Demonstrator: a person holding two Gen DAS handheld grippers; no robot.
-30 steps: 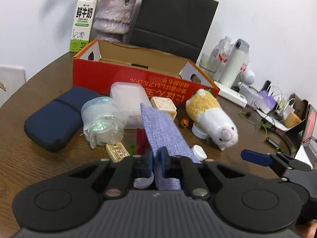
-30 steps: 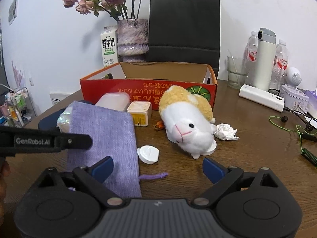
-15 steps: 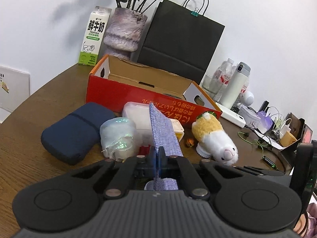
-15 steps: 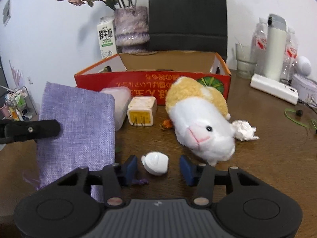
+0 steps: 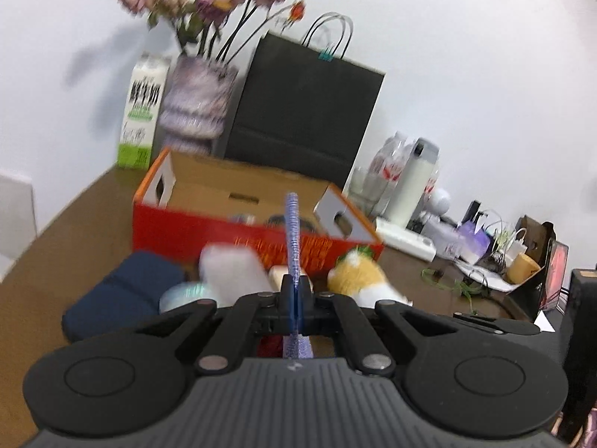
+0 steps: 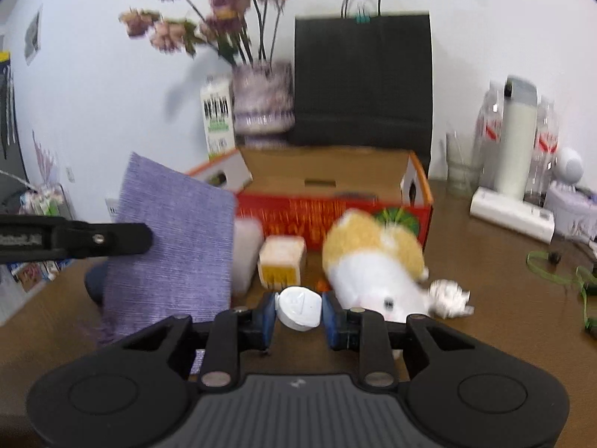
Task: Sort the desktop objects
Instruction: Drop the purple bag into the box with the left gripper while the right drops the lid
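My left gripper (image 5: 295,291) is shut on a purple cloth pouch (image 5: 292,231), held edge-on and raised above the table; the pouch shows flat in the right wrist view (image 6: 175,246), with the left gripper's finger (image 6: 93,240) across it. My right gripper (image 6: 298,311) is shut on a small white cap (image 6: 299,308), lifted off the table. The red cardboard box (image 6: 335,212) stands open behind, also in the left wrist view (image 5: 209,231). A plush hamster (image 6: 373,268), a yellow cube (image 6: 281,263) and a crumpled paper ball (image 6: 449,296) lie before it.
A navy case (image 5: 119,295), a clear plastic tub (image 5: 233,272) and a shiny wrapped bundle (image 5: 183,295) lie left of the pouch. A milk carton (image 5: 143,112), vase (image 5: 197,104) and black bag (image 5: 302,112) stand behind the box. Bottles, a thermos (image 6: 516,138) and cables crowd the right.
My left gripper has lifted the pouch up off the table, toward the box. My right gripper closed on the white cap and raised it.
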